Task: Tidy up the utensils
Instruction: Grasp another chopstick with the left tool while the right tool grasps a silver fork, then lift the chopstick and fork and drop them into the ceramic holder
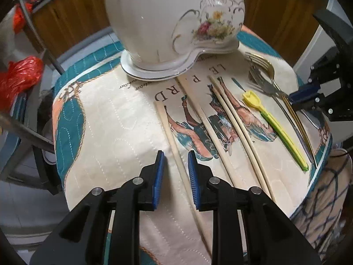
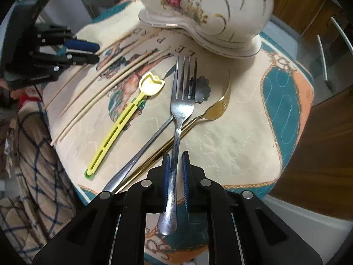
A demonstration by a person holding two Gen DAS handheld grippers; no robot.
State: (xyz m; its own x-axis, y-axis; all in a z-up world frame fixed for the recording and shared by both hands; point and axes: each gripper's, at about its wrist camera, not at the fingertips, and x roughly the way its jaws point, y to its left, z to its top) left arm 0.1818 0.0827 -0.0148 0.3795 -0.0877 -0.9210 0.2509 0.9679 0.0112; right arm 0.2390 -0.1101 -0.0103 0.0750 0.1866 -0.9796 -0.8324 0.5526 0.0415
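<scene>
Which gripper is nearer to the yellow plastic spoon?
Right. The right gripper holds the silver fork just beside the yellow plastic spoon; the left gripper is beyond the four chopsticks, straddling the outermost one.

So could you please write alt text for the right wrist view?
The right gripper clamps a silver fork by its handle, over a quilted mat. A gold fork, yellow spoon and chopsticks lie nearby.

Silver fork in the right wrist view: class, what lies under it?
Under the silver fork lie a second silver utensil and a gold fork, crossing beneath its handle. A dark scalloped piece sits beneath its tines, partly covered and unidentifiable.
</scene>
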